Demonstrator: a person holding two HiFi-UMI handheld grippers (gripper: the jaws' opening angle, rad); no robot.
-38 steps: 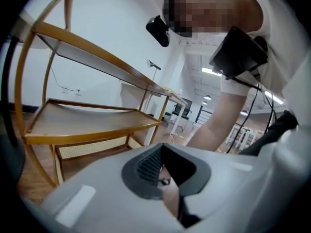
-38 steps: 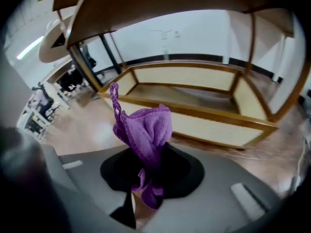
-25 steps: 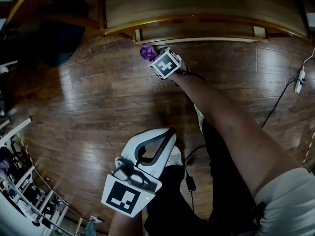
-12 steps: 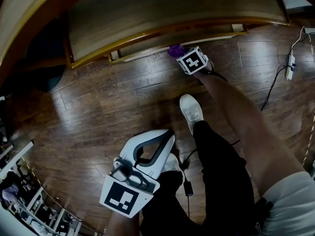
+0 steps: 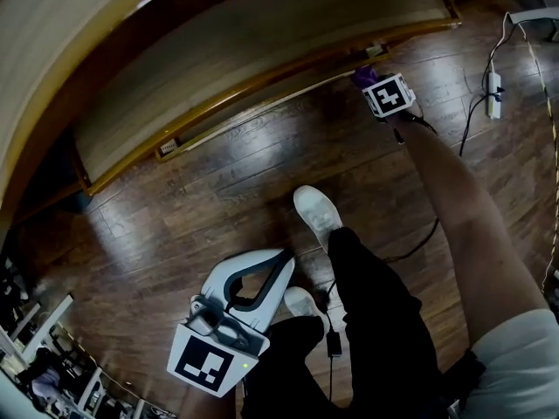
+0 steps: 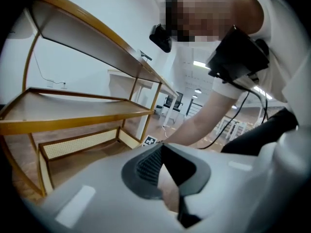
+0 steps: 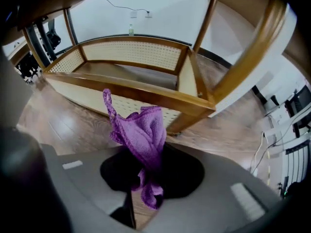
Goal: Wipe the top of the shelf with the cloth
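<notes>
A purple cloth (image 7: 144,132) hangs bunched from my right gripper (image 7: 150,165), which is shut on it. In the head view that gripper (image 5: 384,90) is low by the right end of the wooden shelf (image 5: 262,33), with the cloth (image 5: 364,77) next to the shelf's bottom rail. The right gripper view shows the shelf's rattan-sided lowest tier (image 7: 131,57) just beyond the cloth. My left gripper (image 5: 285,255) is held near my body, far from the shelf, shut with nothing between its jaws. The left gripper view shows the shelf's tiers (image 6: 73,106) from the side.
A white power strip (image 5: 493,81) and black cables lie on the wood floor at the right. The person's white shoes (image 5: 316,212) stand between the grippers. A small black box on a cord (image 5: 334,342) lies by the leg. A white rack (image 5: 39,356) sits at bottom left.
My right gripper has carried the cloth rightward along the shelf's base to its right end. The person has stepped that way. The left gripper has stayed shut near the body.
</notes>
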